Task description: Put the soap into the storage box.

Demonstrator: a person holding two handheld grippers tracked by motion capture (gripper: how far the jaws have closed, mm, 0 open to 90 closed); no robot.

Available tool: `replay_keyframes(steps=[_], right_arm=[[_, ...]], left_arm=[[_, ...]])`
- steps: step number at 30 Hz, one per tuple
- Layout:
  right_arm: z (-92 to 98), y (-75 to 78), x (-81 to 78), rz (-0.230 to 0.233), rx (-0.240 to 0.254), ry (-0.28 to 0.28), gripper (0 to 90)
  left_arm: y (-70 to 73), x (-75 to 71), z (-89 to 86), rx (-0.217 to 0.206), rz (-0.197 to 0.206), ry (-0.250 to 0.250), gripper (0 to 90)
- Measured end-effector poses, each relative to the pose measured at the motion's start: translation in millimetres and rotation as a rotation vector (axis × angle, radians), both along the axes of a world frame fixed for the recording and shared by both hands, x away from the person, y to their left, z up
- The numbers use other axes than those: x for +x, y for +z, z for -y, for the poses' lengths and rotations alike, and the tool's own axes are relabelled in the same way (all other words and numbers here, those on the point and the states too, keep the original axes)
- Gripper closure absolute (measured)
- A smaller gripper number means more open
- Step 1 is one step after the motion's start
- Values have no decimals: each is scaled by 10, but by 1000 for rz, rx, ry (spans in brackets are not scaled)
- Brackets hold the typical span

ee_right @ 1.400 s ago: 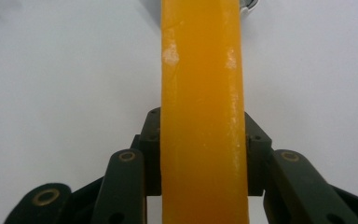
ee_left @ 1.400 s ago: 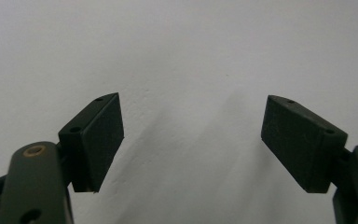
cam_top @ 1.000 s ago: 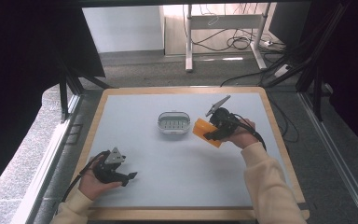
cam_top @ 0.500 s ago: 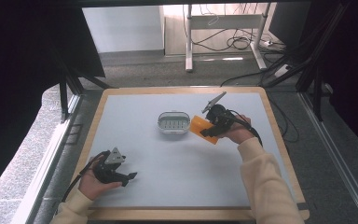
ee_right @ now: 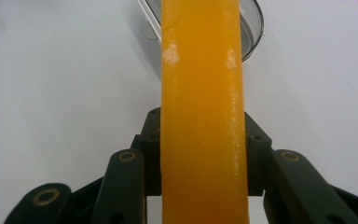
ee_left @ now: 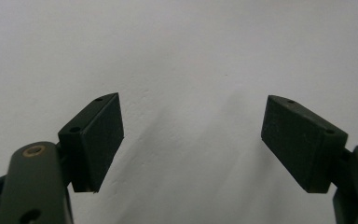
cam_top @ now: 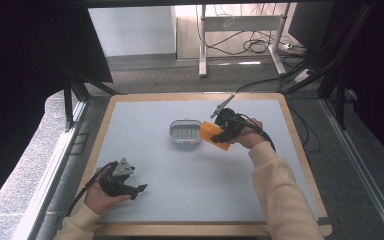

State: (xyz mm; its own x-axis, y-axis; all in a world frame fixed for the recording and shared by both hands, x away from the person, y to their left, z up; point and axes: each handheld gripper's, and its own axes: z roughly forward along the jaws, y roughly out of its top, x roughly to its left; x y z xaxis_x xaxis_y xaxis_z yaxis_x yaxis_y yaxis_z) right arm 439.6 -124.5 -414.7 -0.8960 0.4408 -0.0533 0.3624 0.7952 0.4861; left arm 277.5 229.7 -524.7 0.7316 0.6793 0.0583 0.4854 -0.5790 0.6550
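My right gripper [cam_top: 219,134] is shut on an orange block [cam_top: 211,133], held just right of a small clear container [cam_top: 185,132] near the table's middle. In the right gripper view the orange block [ee_right: 203,107] stands edge-on between the black pads [ee_right: 255,158], with the container's rim [ee_right: 252,32] just beyond its far end. My left gripper [cam_top: 130,189] rests at the table's front left, jaws pointing right. In the left gripper view its pads [ee_left: 98,140] stand wide apart over bare white table with nothing between them.
The white table top [cam_top: 180,185] has a wooden border [cam_top: 300,150]. A dark floor with cables and desk legs [cam_top: 240,45] lies beyond the far edge. A black frame post [cam_top: 70,100] stands at the left.
My right gripper has carried the orange block a little to the left, closer to the clear container. The left hand has stayed put.
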Motion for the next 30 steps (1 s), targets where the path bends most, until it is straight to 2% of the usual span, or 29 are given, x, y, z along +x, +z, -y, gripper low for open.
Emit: replay_keyframes(steps=[9,15,22,30], right_arm=[[-73,60,79,11,5,2,616],[-120,68,127,1,23,4,616],[-181,94,176,13,13,15,616],[-236,73,220,6,15,21,616]], left_arm=[[-5,5,-5,0,-2,1,209],[-2,3,-8,-1,0,3,209],[-1,4,-12,-2,0,1,209],[-2,4,-14,-1,0,1,209]])
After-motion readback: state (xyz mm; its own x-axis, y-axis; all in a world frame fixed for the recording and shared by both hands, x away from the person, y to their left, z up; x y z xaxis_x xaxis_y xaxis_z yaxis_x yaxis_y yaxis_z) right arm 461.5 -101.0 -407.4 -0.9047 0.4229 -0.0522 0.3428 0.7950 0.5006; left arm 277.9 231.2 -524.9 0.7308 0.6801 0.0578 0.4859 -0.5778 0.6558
